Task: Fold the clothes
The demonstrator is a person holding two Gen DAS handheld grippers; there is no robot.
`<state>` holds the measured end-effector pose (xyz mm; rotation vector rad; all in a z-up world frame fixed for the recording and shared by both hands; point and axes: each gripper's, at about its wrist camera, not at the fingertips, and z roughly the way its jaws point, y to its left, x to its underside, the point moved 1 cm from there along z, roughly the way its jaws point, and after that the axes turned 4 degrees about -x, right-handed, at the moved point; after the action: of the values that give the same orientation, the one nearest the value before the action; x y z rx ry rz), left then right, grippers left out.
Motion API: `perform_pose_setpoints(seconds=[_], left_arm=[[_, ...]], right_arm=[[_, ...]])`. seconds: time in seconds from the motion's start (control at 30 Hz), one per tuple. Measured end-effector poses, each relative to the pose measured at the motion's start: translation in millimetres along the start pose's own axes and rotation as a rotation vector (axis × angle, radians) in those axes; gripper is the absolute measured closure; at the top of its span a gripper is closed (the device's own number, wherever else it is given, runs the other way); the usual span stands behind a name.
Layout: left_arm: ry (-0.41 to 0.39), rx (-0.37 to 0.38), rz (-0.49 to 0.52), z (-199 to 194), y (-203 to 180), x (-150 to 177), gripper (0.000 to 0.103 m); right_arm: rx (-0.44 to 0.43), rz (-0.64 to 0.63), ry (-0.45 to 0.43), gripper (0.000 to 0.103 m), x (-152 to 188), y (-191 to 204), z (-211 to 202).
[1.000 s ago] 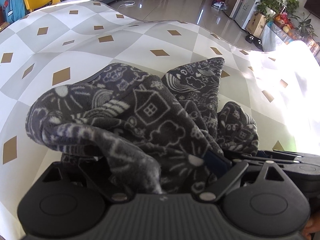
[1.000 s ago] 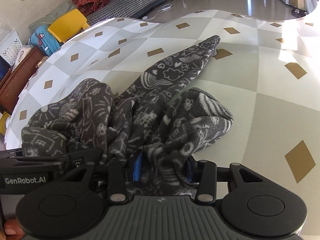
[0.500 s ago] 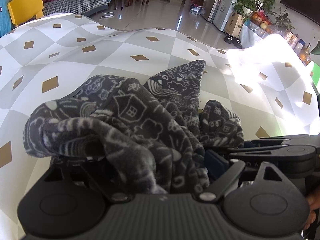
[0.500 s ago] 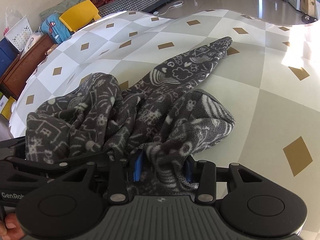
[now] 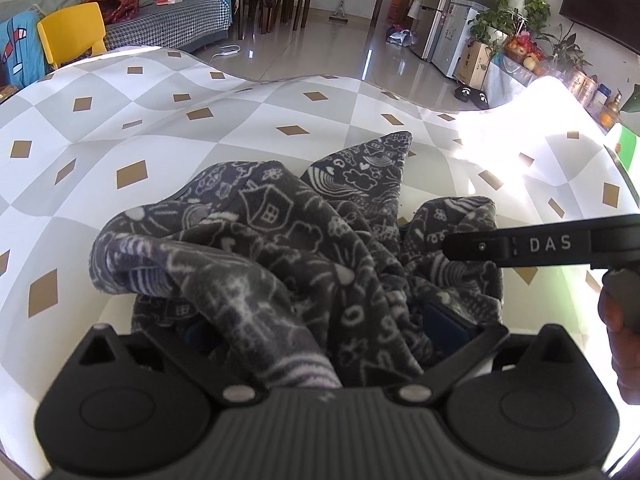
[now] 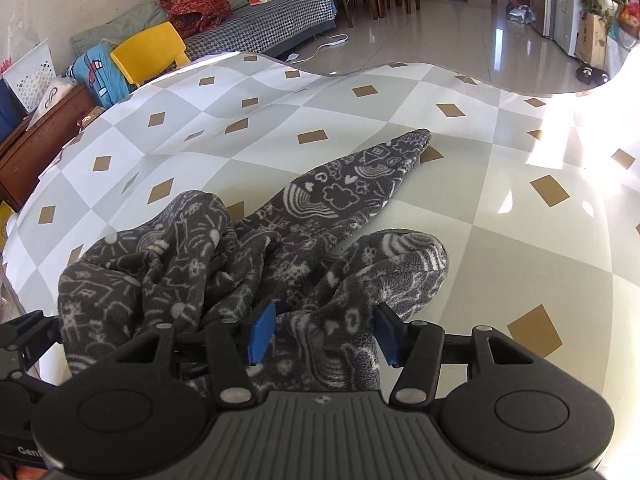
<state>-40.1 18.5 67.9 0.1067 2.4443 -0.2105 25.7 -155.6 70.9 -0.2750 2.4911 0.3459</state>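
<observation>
A dark grey fleece garment (image 5: 288, 240) with white doodle print lies bunched on the checked table (image 5: 160, 128); one leg stretches away toward the far side (image 6: 360, 184). My left gripper (image 5: 320, 328) is shut on a bunch of the garment, the fabric draped over its fingers. My right gripper (image 6: 324, 332) is shut on another bunch of the garment, its blue pads (image 6: 262, 332) pressing the fleece. The right gripper's side also shows at the right of the left wrist view (image 5: 540, 244). Both grippers sit close together at the near edge.
The tablecloth's far edge (image 6: 360, 70) curls above the shiny floor. A yellow chair (image 6: 148, 54) and a sofa (image 6: 260, 24) stand beyond the table's left. A fridge and plants (image 5: 500, 40) stand at the far right. Bright sunlight (image 5: 520, 128) washes out the table's right side.
Both grippers have risen and pulled back with the garment held, so more of the table and room shows. The right gripper has moved a little away from the left.
</observation>
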Motion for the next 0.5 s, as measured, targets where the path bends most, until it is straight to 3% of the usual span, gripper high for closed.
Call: perform_pose_setpoints(seconds=[0.2,0.5], left_arm=[[0.0,-0.017,-0.067,-10,13,10,0.0],[0.051,-0.041,0.012,-11,9,30,0.0]], right_arm=[[-0.015,0.037,-0.01,0.049,0,0,-13],[-0.118,-0.005,0.01,0.045,9,20,-16]])
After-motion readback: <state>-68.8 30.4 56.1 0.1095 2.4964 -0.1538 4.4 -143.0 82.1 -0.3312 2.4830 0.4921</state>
